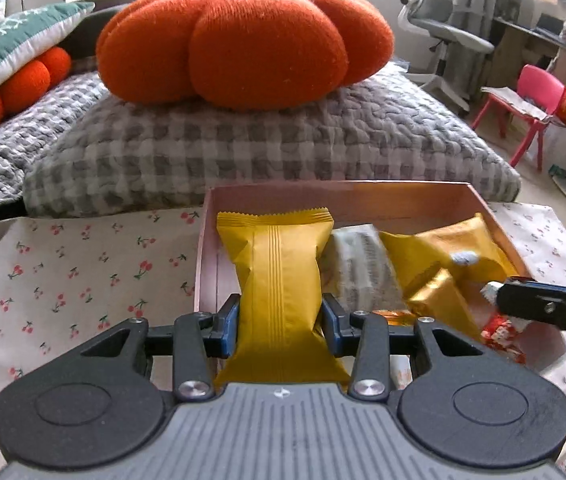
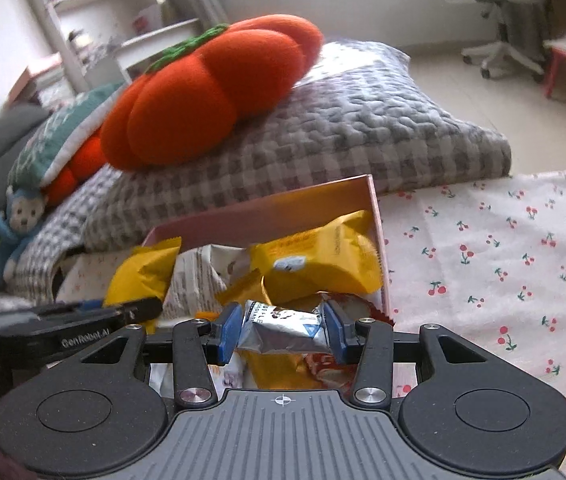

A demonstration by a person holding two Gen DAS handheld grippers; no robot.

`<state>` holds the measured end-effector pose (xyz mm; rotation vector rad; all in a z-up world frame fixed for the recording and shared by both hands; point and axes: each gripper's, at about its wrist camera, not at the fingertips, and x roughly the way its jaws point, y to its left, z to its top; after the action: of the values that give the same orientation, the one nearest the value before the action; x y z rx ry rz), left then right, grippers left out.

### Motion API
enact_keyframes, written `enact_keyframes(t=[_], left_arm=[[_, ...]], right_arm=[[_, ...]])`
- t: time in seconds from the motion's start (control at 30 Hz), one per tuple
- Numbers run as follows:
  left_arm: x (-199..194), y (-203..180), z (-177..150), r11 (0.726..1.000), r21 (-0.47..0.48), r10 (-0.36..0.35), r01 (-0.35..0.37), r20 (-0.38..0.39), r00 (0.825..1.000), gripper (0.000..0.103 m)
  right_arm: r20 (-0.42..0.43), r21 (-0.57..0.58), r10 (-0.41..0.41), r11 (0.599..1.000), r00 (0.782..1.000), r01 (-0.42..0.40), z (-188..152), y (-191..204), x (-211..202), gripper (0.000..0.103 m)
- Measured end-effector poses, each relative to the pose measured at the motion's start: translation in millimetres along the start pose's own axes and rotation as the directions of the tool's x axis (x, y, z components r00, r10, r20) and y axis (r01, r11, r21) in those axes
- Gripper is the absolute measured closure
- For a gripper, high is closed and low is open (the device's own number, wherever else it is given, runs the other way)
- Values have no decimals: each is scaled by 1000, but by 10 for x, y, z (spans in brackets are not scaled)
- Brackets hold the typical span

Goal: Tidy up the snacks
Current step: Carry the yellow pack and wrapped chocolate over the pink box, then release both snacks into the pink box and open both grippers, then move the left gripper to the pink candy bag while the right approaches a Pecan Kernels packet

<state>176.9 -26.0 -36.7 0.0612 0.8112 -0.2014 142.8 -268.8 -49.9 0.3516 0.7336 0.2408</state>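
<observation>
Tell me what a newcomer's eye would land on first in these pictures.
First, the big orange pumpkin cushion on the grey checked quilt behind the box. Then the pink box of snacks on the cherry-print cloth, where the left gripper pinches a yellow packet and the right gripper a silver wrapper.

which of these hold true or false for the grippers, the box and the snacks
1. The left gripper is clamped on a yellow packet. True.
2. The right gripper is empty. False: it grips a silver wrapper.
3. The box already holds several snacks. True.
4. The box sits on bare wood. False: it sits on a cherry-print cloth.
5. A blue pumpkin cushion lies behind the box. False: the cushion is orange.
</observation>
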Motion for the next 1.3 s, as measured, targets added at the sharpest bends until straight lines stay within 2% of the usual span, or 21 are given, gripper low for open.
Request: enact_keyframes(t=[0.3,0.43,0.53,0.57,0.67,0.87,0.97,1.17,1.3], left_arm=[[137,47,46,1000,-23,-4,4,0,1000,65],[98,46,35,1000,-19,-22,22,1,1000,63],[21,41,32,1000,-1,-28,28,5,1000,53],[-10,39,36,1000,6,-28,28,8,1000,48],[-128,18,37,999,23,-30,30,25,999,36],[-390,3,-19,998,54,-44,42,34,998,23],[-528,19,-61,997,59,-42,40,41,998,15],[-763,73,-157,998,47,-33,31,37,999,9],[-916,121,-257,999,32,-33,32,39,999,4]], right_arm=[[15,43,-10,999,1000,9,54,-104,87,60],[25,52,-15,999,1000,14,66,-110,78,56],[24,69,1,998,1000,-3,81,-114,53,53],[21,71,6,997,1000,-8,88,-106,44,46],[26,59,9,998,1000,-11,90,-65,-3,37],[23,29,12,999,1000,-13,91,28,-152,22],[22,8,-14,1000,1000,14,83,81,-250,15],[0,-24,-21,999,1000,21,-10,166,-417,9],[-14,-77,-33,997,999,31,-115,267,-524,8]])
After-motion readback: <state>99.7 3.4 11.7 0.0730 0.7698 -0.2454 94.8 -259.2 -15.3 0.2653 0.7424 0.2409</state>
